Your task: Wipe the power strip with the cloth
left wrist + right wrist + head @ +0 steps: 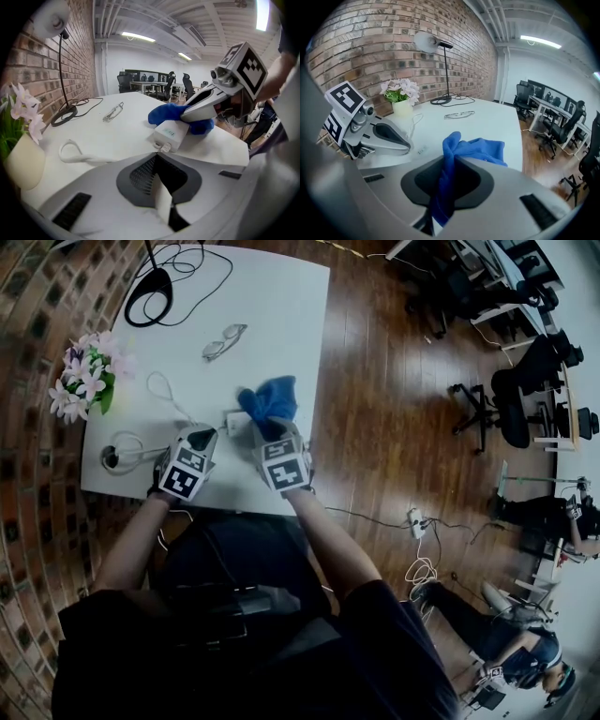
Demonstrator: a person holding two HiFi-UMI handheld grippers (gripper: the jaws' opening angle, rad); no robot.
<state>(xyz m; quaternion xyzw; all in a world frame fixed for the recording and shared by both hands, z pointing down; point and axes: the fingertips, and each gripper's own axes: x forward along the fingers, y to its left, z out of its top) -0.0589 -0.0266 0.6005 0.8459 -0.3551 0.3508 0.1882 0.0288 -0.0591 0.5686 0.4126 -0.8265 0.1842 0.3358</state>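
One white power strip [171,134], boxy, crumpled blue cloth [166,114] touching it.

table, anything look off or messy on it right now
Nothing is spilled or broken. Two untidy bits: the cloth is bunched up in the right gripper rather than spread flat over the strip, and a white cord lies in a loose loop on the table.

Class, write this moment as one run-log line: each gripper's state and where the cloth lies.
left gripper: shut, at cord end of power strip | right gripper: shut on cloth | cloth: against power strip
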